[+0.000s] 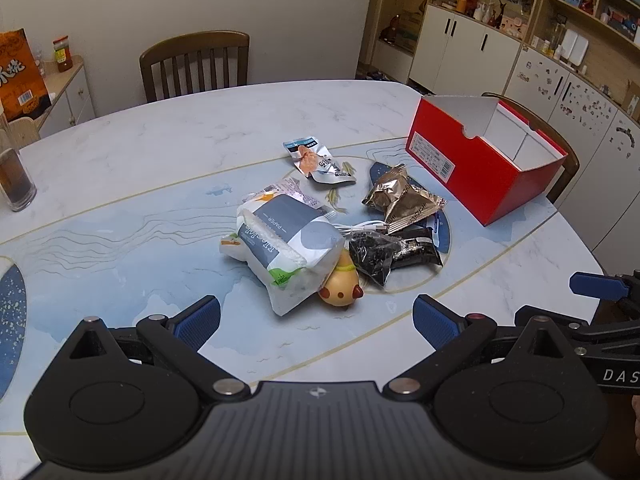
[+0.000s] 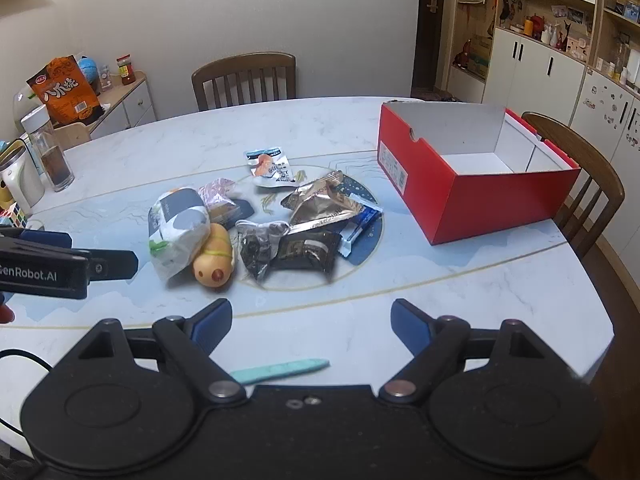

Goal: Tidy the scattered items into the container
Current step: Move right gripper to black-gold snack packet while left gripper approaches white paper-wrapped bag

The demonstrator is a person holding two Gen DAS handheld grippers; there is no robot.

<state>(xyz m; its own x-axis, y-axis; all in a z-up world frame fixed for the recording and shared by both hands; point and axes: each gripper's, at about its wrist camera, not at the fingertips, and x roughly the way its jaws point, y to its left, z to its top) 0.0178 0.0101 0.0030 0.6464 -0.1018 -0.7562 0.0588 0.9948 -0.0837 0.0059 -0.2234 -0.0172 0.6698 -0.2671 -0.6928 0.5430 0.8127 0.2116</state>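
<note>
Starting stage: nothing moved yet, open red cardboard box [image 2: 476,200] empty near table's right edge. Scattered pile at pale marble table [image 1: 120,152] centre: grey-white tissue pack [image 1: 288,248] marked "PAPER", gold foil snack packet [image 1: 400,196], tan toy dog [image 1: 342,286]. Left gripper [image 1: 316,320] and right gripper [image 2: 310,320] spread wide, empty, short of pile. Next judged: descend, pinch tissue pack. Left gripper body reads "enRobot.AI".

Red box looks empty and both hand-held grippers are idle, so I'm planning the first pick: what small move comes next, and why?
Probably ease the right hand-held gripper, open and empty, forward toward the bronze foil packet. It lies atop the pile on the side nearest the red box, so it looks easiest to lift first.
</note>
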